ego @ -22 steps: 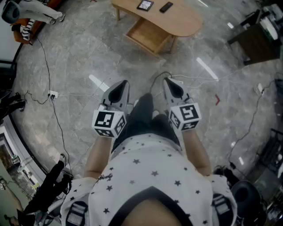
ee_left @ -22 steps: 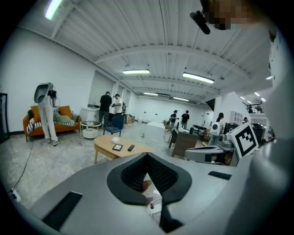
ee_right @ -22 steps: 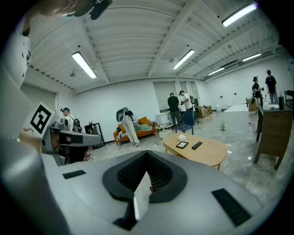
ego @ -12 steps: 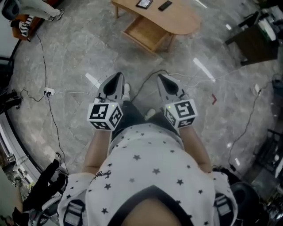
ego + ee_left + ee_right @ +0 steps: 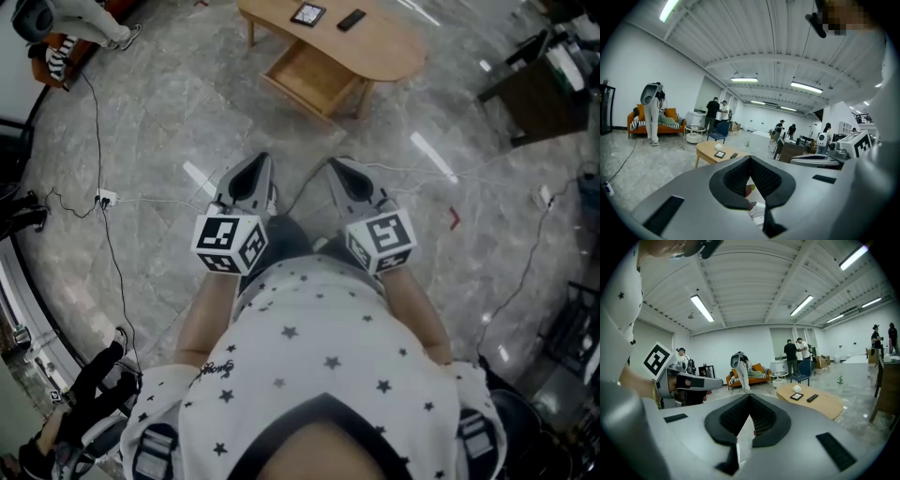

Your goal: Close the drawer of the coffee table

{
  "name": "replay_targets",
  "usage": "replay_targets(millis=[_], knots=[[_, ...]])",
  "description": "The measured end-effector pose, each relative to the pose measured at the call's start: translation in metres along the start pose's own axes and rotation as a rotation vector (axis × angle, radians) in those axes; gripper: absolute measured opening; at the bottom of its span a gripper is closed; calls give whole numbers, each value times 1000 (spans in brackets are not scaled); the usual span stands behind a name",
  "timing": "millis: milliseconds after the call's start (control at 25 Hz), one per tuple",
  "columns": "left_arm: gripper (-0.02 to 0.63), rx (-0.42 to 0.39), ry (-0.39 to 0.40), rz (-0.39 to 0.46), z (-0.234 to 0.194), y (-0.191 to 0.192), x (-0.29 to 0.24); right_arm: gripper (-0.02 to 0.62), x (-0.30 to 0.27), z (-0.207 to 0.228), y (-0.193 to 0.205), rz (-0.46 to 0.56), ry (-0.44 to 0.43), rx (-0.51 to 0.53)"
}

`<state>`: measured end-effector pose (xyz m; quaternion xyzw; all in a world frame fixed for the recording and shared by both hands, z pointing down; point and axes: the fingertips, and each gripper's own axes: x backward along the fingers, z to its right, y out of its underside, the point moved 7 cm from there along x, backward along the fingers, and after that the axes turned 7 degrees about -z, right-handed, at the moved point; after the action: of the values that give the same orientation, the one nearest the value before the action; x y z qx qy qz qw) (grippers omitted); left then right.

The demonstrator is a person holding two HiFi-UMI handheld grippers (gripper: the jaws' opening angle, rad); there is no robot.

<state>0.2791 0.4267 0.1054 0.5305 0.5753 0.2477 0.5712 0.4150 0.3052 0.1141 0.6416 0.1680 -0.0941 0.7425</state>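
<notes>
The wooden coffee table stands on the grey floor ahead of me, at the top of the head view. Its drawer is pulled out toward me and looks empty. A black tablet and a remote lie on the top. Both grippers are held side by side in front of my body, well short of the table. The left gripper is shut and holds nothing. The right gripper is likewise shut and holds nothing. The table also shows in the left gripper view, and the table in the right gripper view.
Cables and a power strip lie on the floor at the left, and more cables run off to the right. A dark desk stands at the upper right. A small red thing lies on the floor. An orange sofa and several people are farther off.
Both grippers have shifted a little up the head view, toward the table, and the right one has edged left. Their jaws stay shut and the drawer still stands out.
</notes>
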Motion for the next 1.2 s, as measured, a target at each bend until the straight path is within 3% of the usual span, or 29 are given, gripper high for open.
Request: replay_targets(millis=[280,480,920,1200], knots=[[8,9,-23,-6,3,2,2,8,9,2,5,-3,-16,-41],[8,5,-13,-17,-8,-2,-7,8,1,9,6,-26,17,-65],[8,-60,37,-55,-56,-30,-52,8,-62,19,-13,-13,39,-109],[9,-38,71,-74,-89,-49,-82,8,-106,29,-40,-23,44,-106]])
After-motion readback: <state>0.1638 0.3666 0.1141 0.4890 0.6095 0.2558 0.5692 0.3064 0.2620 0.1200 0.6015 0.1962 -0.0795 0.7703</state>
